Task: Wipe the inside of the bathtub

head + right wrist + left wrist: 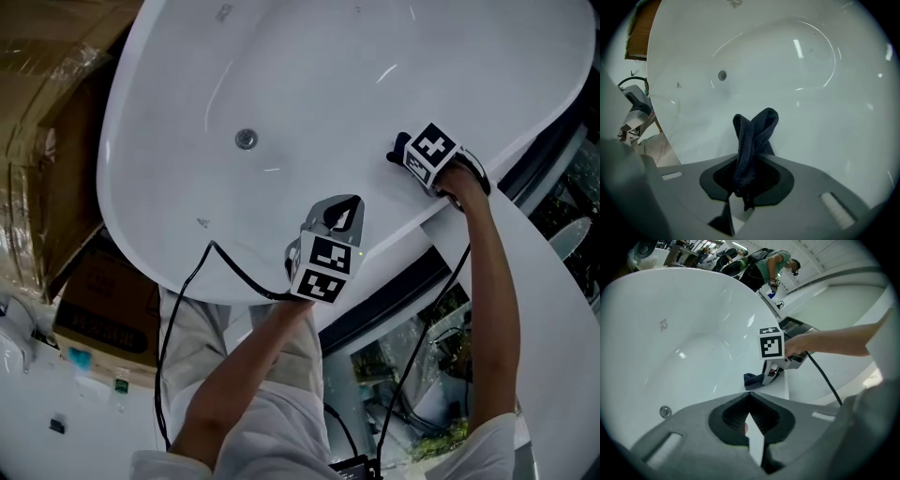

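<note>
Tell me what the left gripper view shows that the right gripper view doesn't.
Only the left gripper view: the right gripper seen from outside, its marker cube, the forearm holding it, and people in the background. Only the right gripper view: brown cardboard beyond the tub's rim. Both: the white bathtub, its drain, and the dark cloth clamped in the right gripper.

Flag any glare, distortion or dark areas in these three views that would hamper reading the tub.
Head view: even light, sharp, only thin streak highlights on the bathtub. Left gripper view: strong fisheye bending the rim, black corners. Right gripper view: same black corners, bright streak reflections on the white wall, yet the dark cloth reads crisply against it.
</note>
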A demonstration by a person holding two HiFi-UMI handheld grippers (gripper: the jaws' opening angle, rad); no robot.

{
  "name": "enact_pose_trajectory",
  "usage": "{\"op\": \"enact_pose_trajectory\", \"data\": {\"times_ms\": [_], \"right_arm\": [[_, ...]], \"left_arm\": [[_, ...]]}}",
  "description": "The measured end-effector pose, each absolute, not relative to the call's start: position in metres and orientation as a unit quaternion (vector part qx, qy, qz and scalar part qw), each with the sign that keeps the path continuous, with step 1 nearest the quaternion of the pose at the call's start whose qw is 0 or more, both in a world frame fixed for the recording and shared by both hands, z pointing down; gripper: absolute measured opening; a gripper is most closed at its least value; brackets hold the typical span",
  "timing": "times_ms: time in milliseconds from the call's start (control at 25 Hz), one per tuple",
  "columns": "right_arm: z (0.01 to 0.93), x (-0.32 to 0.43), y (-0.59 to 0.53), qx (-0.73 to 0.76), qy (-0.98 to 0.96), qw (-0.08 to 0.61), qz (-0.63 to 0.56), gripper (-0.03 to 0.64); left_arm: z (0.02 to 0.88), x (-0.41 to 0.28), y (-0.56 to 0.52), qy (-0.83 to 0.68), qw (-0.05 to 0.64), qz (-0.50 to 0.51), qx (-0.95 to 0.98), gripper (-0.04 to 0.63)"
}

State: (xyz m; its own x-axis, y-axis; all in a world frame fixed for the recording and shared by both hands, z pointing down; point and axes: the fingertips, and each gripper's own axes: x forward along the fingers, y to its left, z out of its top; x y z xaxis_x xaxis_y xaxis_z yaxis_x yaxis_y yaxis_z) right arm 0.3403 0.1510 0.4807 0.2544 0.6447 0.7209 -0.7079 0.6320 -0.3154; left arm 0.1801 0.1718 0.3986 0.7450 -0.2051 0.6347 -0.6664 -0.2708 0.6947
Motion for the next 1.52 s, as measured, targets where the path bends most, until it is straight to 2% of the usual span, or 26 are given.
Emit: {"op": "enact_pose_trajectory", "data": {"times_ms": [1200, 1520], "right_arm": [[0.492, 0.254, 0.260, -0.029, -0.433, 0.762, 0.480, 0.067], [0.489, 0.208, 0.304, -0.063, -0.425, 0.722, 0.542, 0.067]], "left_arm": [[0.412, 0.145, 0.206, -0.273, 0.523, 0.242, 0.770, -0.002], [0.417, 0.129, 0.213, -0.269, 0.521, 0.251, 0.770, -0.002]]}}
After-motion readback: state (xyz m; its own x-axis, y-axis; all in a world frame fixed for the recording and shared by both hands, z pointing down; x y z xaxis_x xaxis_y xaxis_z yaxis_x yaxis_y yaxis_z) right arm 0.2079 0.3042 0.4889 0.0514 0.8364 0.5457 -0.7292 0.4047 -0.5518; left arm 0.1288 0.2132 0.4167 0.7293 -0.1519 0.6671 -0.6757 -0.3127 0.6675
